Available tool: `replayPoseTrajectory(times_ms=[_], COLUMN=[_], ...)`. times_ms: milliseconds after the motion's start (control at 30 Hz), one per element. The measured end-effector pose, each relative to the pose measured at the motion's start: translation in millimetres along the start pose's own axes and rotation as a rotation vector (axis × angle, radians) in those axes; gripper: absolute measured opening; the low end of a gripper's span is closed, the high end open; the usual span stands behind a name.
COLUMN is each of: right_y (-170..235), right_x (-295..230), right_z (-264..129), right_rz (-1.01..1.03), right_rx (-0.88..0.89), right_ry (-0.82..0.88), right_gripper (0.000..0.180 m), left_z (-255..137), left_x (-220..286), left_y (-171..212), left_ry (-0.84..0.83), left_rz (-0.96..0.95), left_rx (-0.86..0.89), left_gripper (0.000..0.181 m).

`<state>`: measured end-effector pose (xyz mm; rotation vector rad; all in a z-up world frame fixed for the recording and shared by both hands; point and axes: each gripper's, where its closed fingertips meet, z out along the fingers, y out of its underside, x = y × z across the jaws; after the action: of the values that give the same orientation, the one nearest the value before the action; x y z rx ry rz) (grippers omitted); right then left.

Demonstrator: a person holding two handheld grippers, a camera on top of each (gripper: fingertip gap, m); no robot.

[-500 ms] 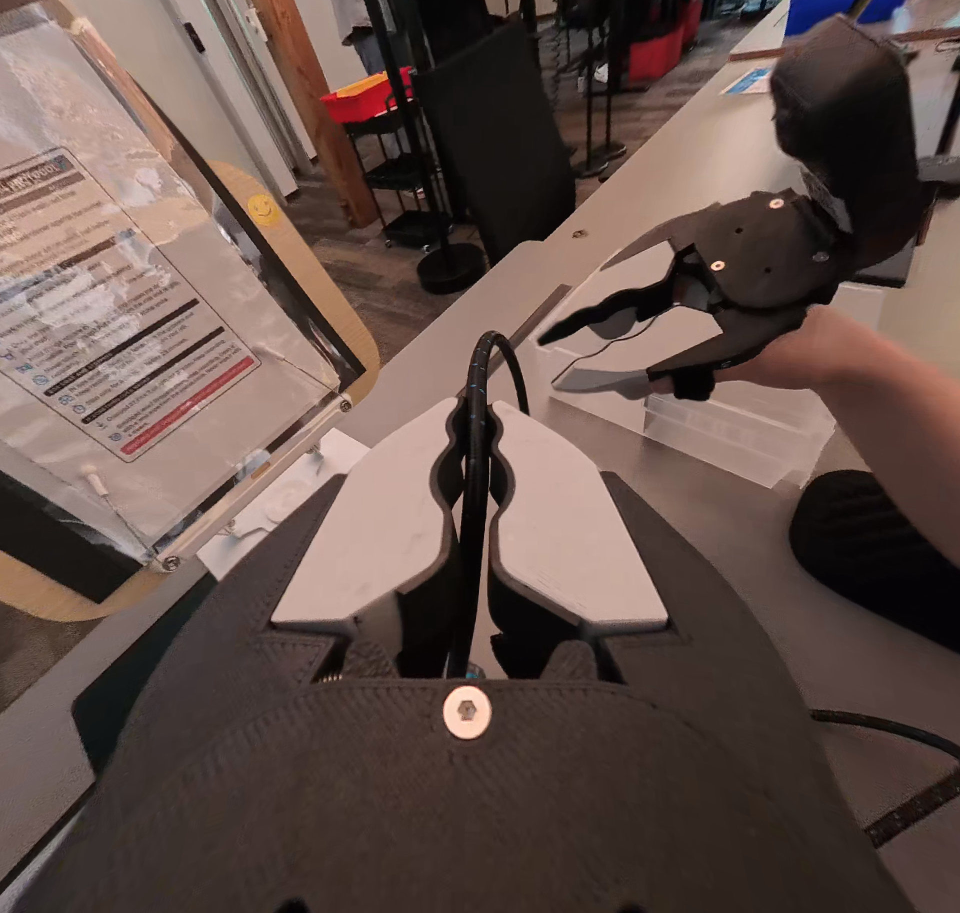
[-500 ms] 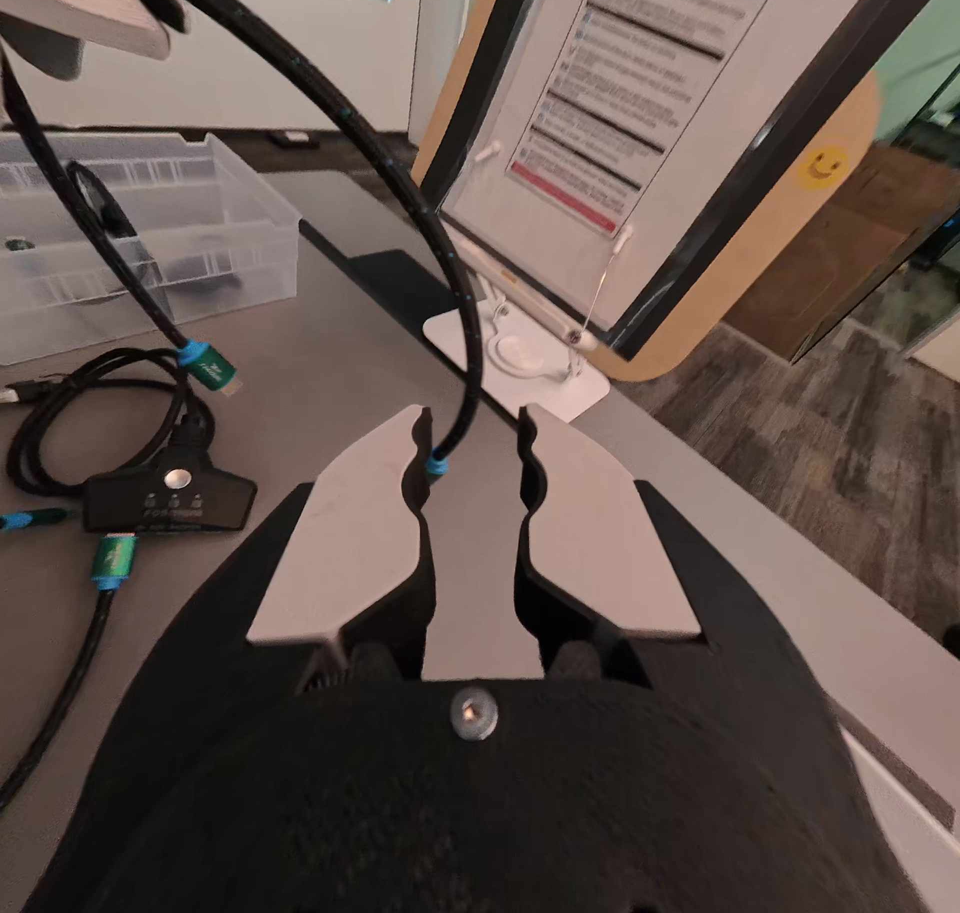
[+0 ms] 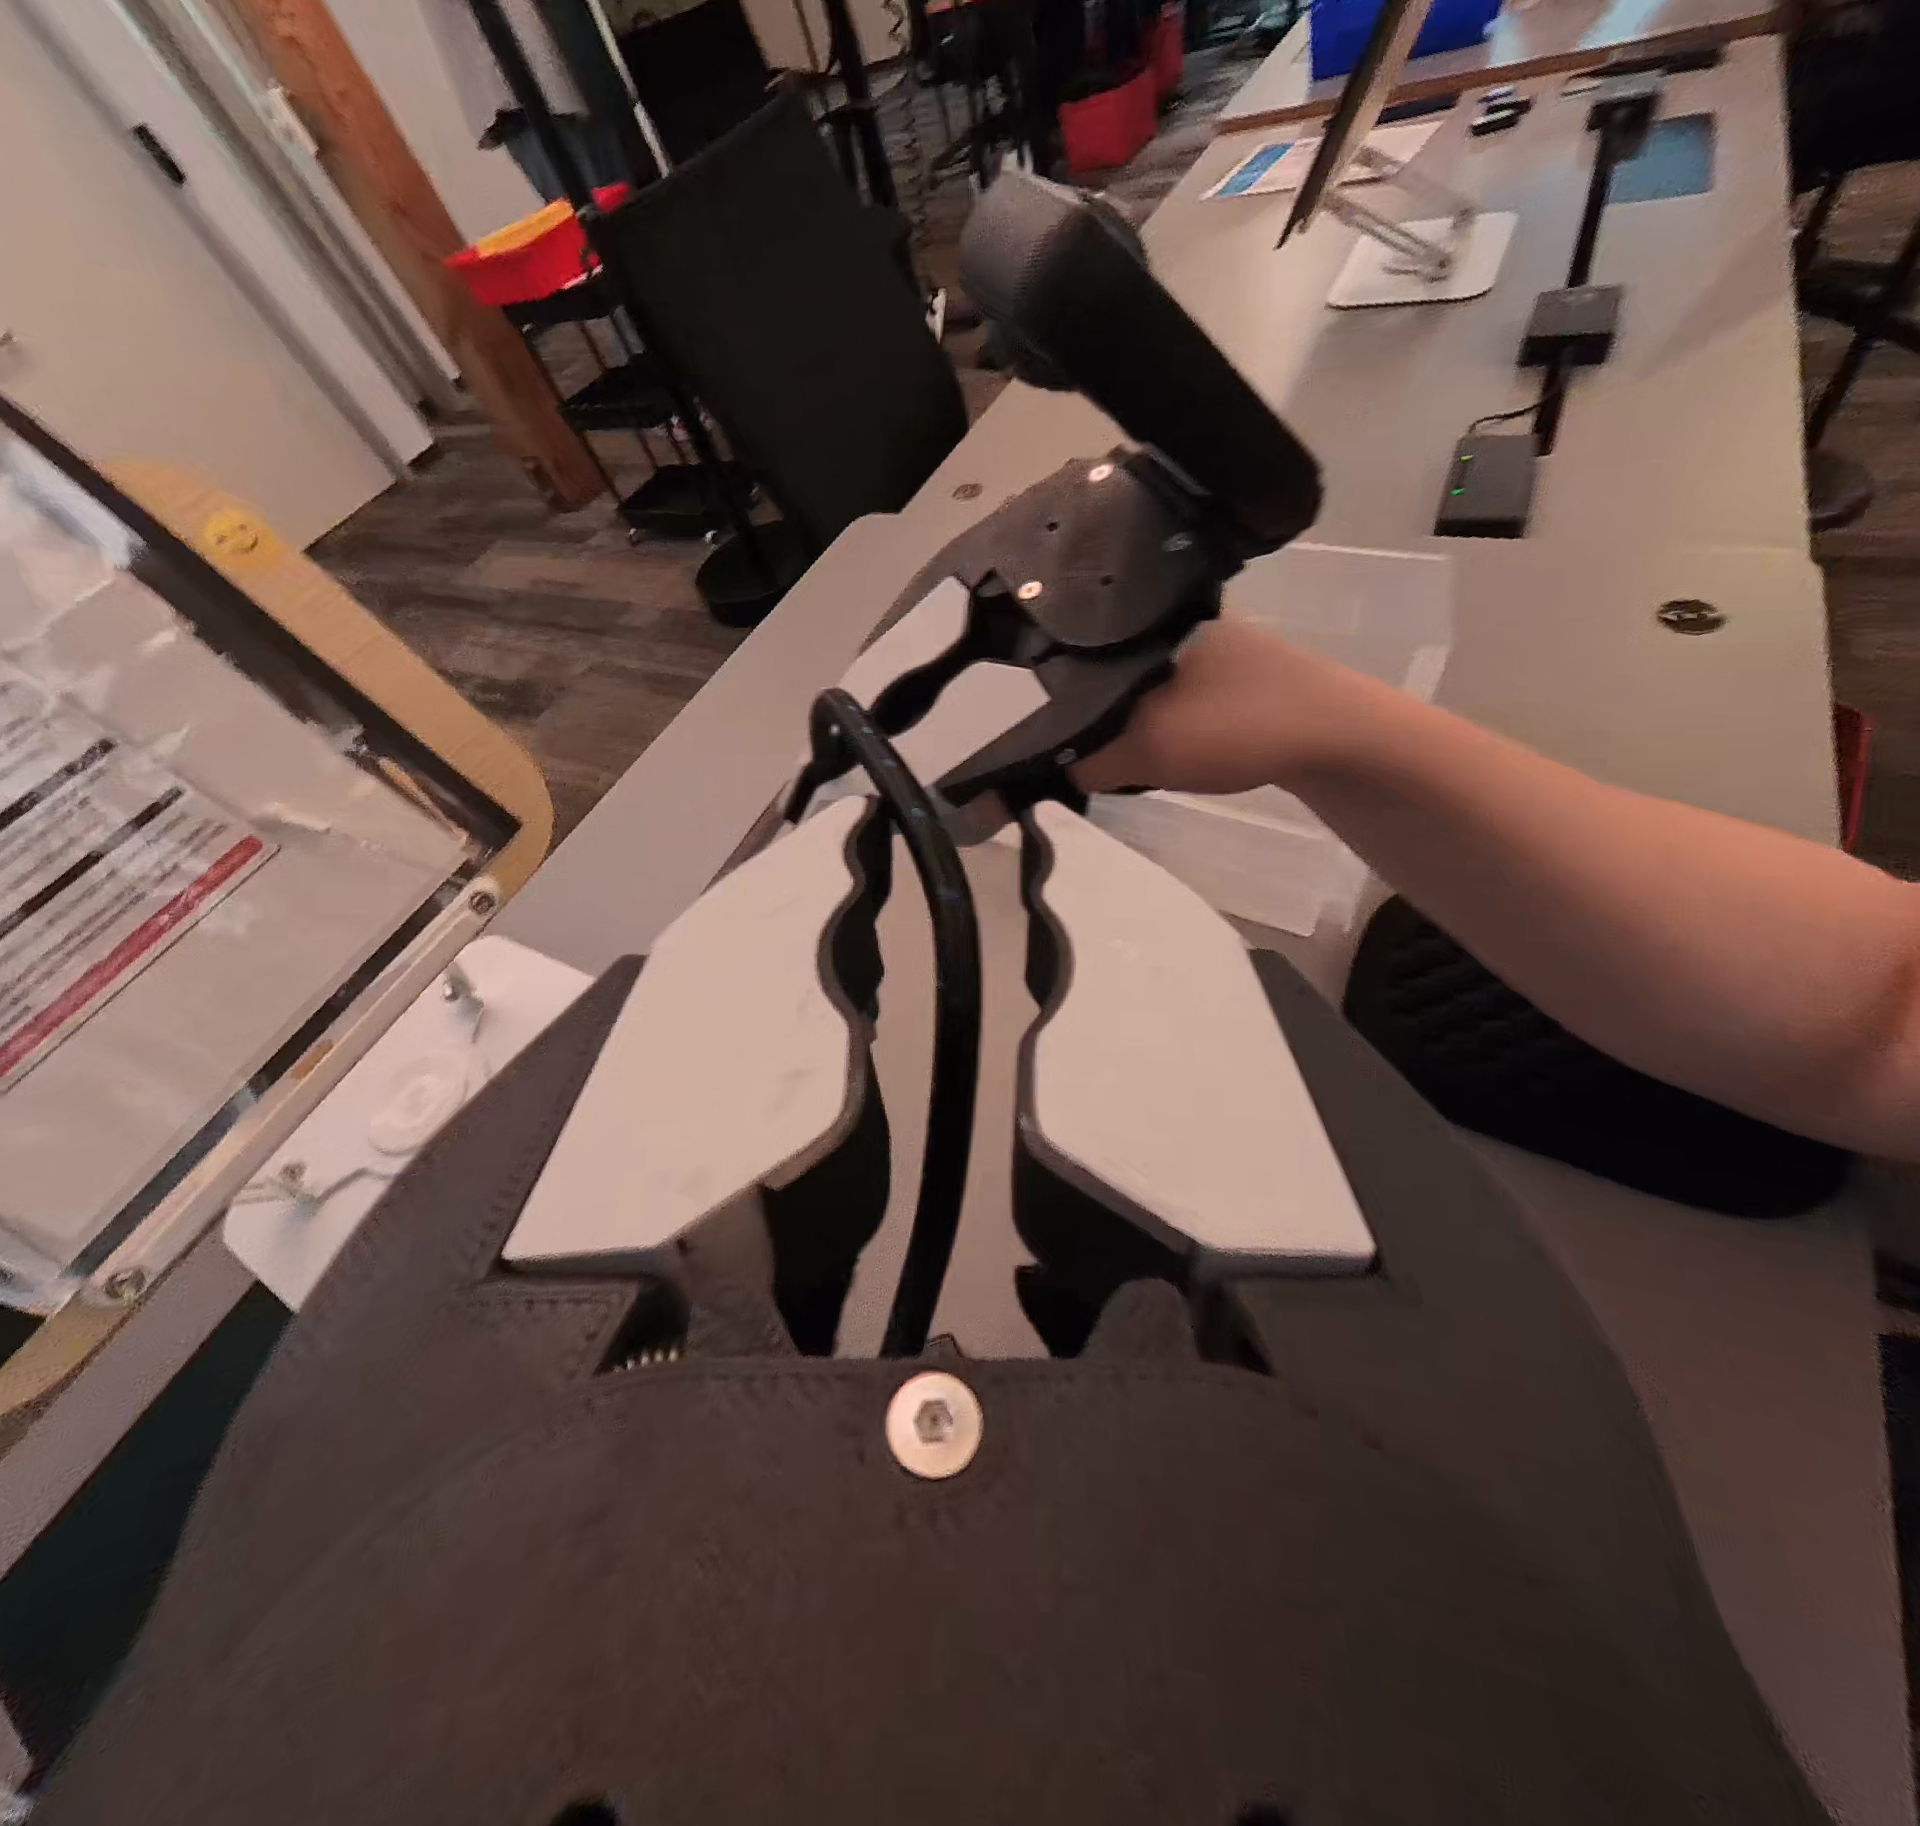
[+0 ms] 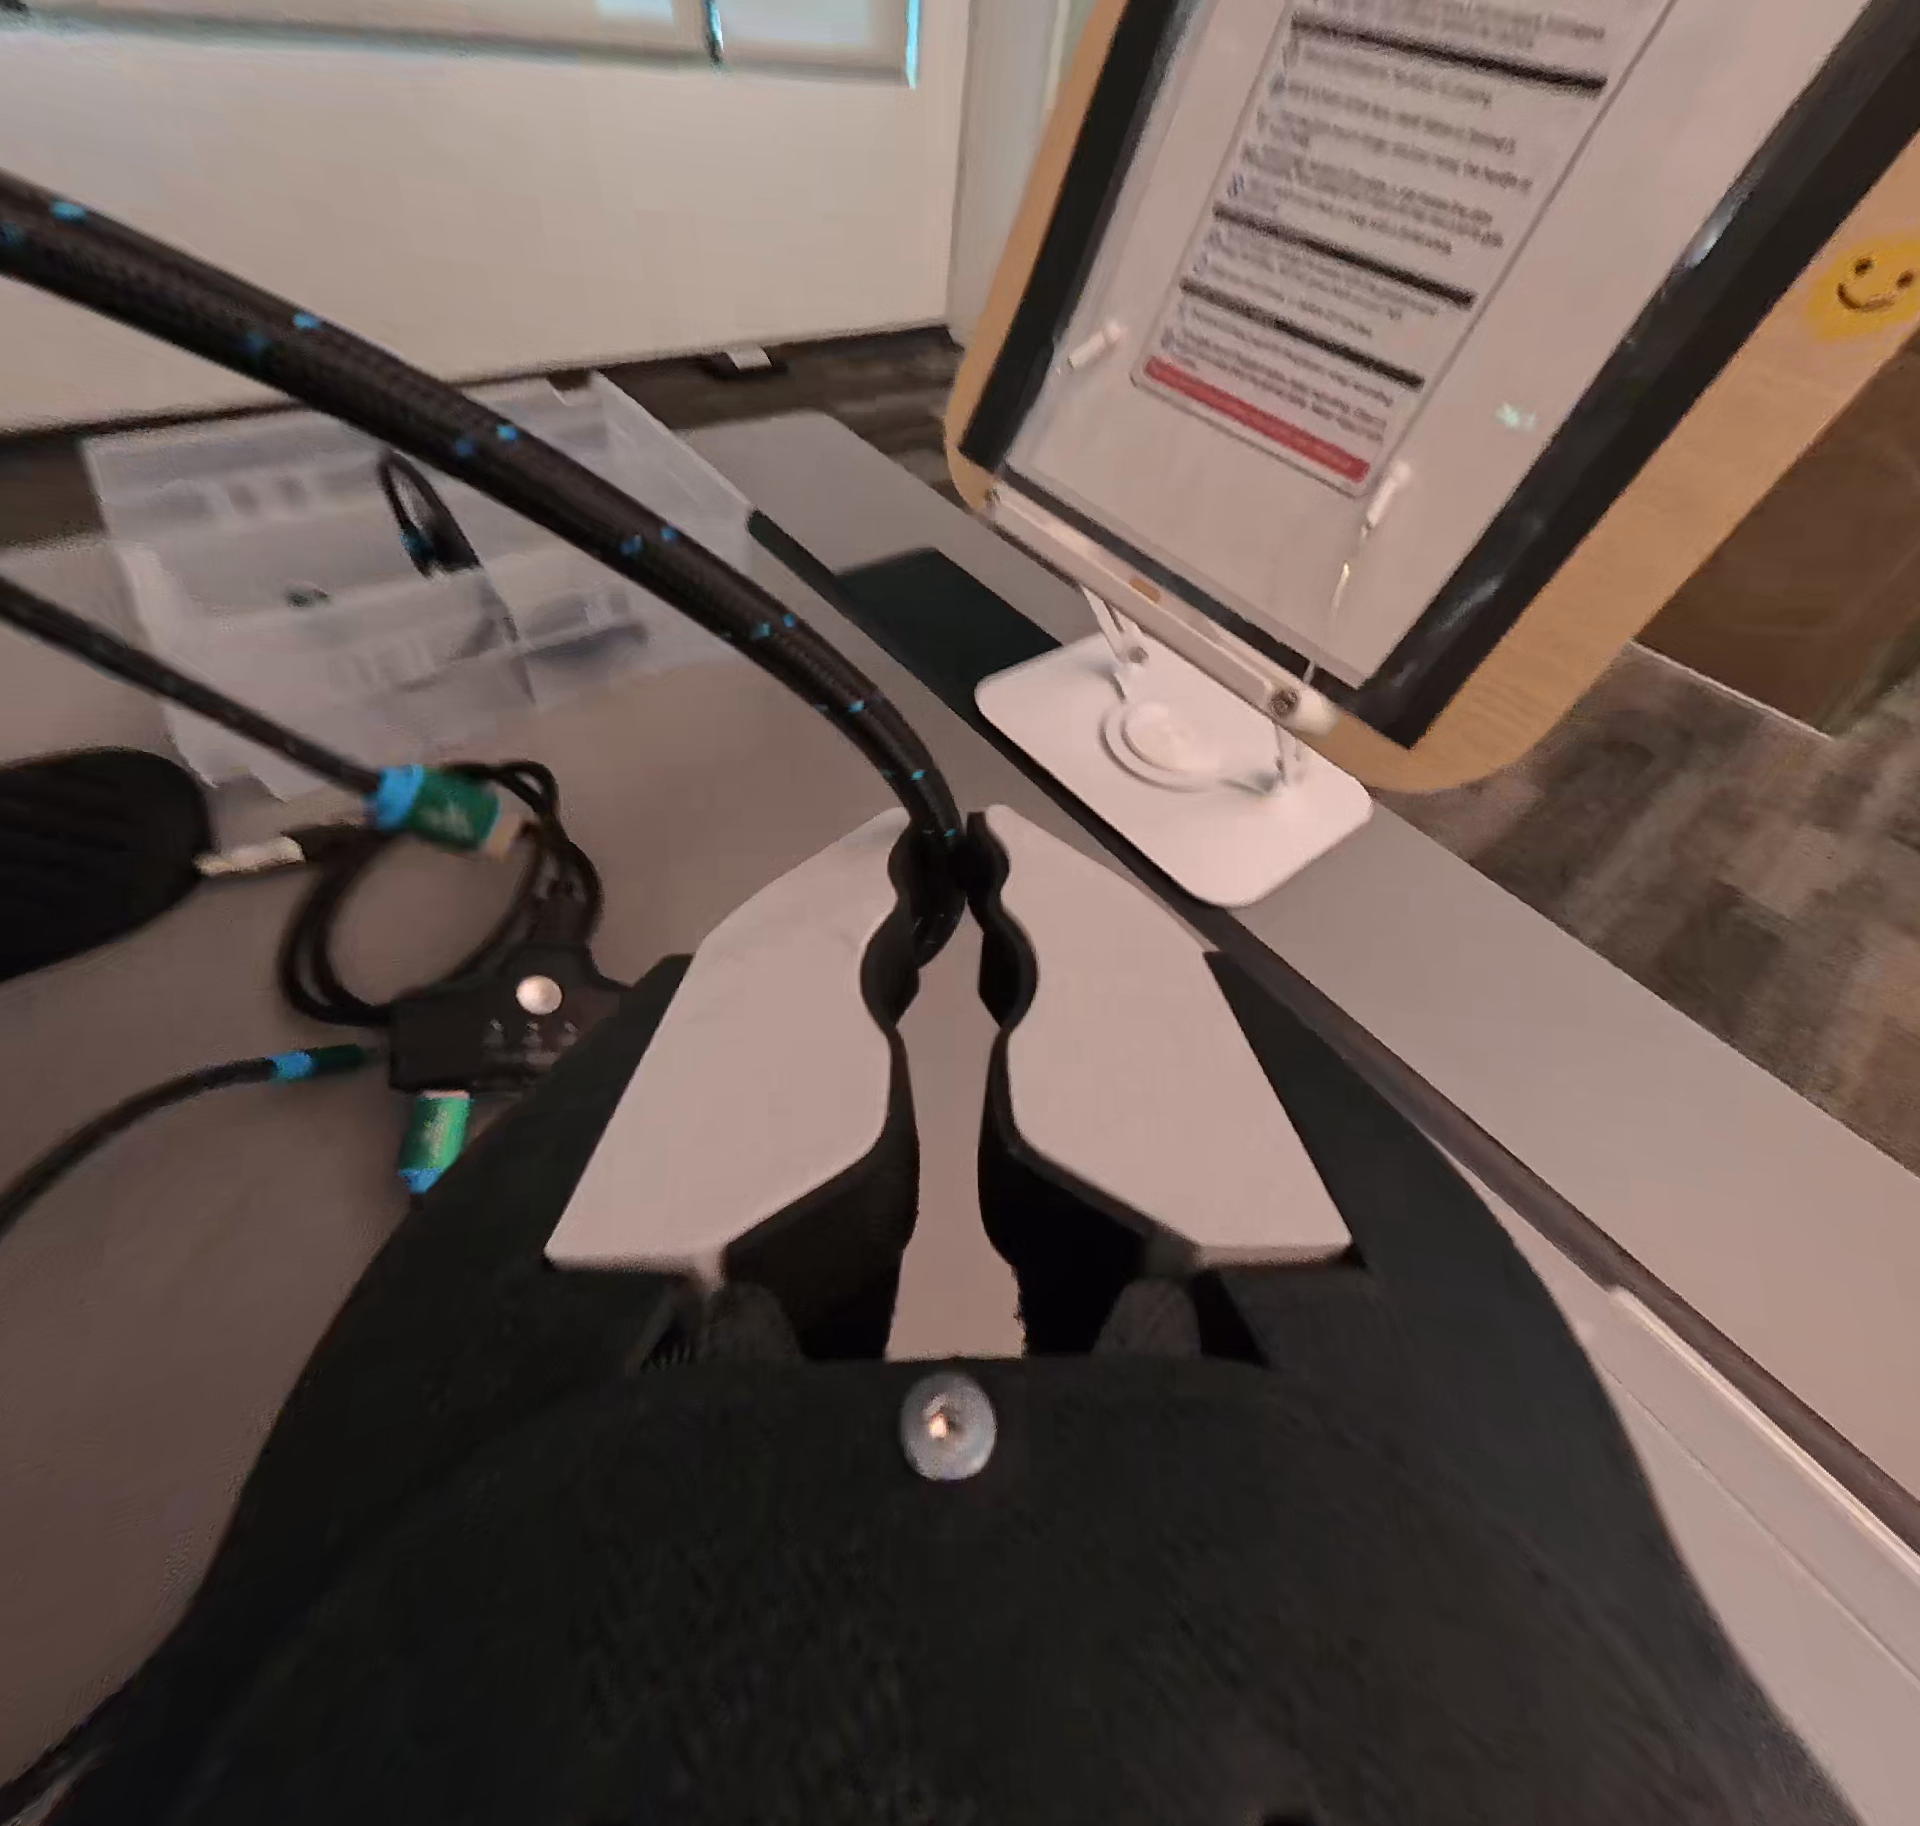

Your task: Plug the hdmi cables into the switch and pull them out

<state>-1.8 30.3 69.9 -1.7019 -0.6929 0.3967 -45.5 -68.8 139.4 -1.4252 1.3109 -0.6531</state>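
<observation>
The black braided HDMI cable with blue flecks (image 4: 582,498), arching from upper left to frame centre, looks light, springy and floppy, so the right gripper (image 4: 961,841) pinching it at its tips and the spread left gripper (image 3: 951,841) should hold near its green plug (image 4: 447,812).

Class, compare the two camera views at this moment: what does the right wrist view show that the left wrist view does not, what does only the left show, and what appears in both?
Only the right wrist view shows the black switch on the table, the green plugs beside it, and the clear plastic box.

Only the left wrist view shows the left gripper, jaws apart around the cable, the person's arm, and black boxes farther along the table.

Both show the braided cable, the right gripper closed on it, and the tilted sign stand.
</observation>
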Motion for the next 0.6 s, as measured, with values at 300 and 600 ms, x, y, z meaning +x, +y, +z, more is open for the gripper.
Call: replayPoseTrajectory(times_ms=[300,600], right_y=[-31,-61], right_x=[-13,-51], right_z=[-24,-48], right_rz=[0.086,0.022], right_rx=[0.231,0.420], right_ry=[-0.191,-0.402], right_gripper=[0.007,0.007], left_z=[-59,-44], left_x=[4,-51], left_y=[-18,52], left_ry=[0.068,0.075], left_rz=[-0.109,-0.435], left_rx=[0.191,0.326], left_gripper=[0.056,0.056])
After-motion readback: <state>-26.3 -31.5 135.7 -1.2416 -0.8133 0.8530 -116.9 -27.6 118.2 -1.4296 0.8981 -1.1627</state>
